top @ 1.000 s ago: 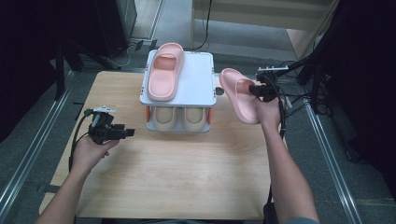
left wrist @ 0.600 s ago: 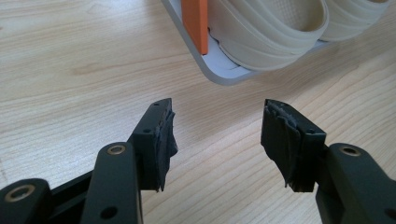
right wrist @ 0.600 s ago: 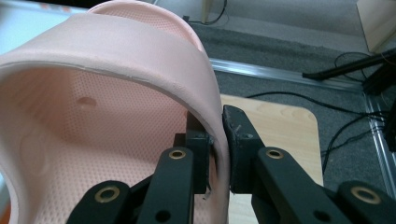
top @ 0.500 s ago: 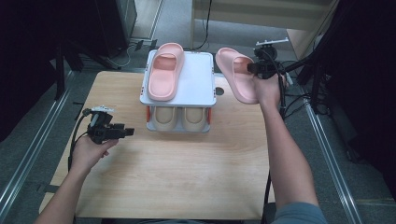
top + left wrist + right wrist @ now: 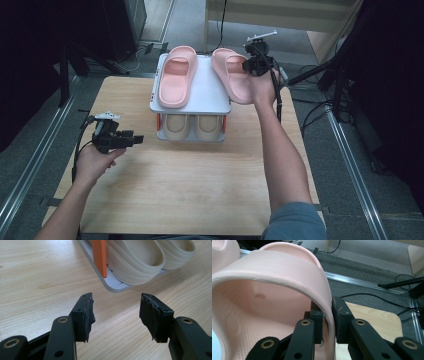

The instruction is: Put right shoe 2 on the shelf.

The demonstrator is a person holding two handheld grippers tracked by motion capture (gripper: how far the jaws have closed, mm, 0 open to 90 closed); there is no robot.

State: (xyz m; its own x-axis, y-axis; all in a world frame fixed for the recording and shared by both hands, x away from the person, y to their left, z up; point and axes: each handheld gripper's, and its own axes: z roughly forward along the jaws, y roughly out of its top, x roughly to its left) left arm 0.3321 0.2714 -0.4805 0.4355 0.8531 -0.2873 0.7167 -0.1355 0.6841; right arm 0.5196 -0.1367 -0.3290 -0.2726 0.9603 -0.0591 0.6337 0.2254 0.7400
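Observation:
A pink slipper (image 5: 177,75) lies on the top shelf of a small grey rack (image 5: 205,95). A second pink slipper (image 5: 231,75) (image 5: 274,290) hangs tilted over the shelf's right edge. My right gripper (image 5: 252,65) (image 5: 328,312) is shut on the side of its strap. Its jaws have just been easing open a little, with the strap still pinched between them. Whether the sole touches the shelf I cannot tell. My left gripper (image 5: 135,138) (image 5: 116,307) stands open and empty, low over the table left of the rack.
A pair of beige slippers (image 5: 192,126) (image 5: 140,262) sits on the rack's lower shelf behind an orange post (image 5: 100,257). The wooden table (image 5: 190,190) has free room in front. Cables and metal rails run along the floor around it.
My right hand has carried the pink slipper up and leftward, from beside the rack to over its top shelf. The left hand has kept still.

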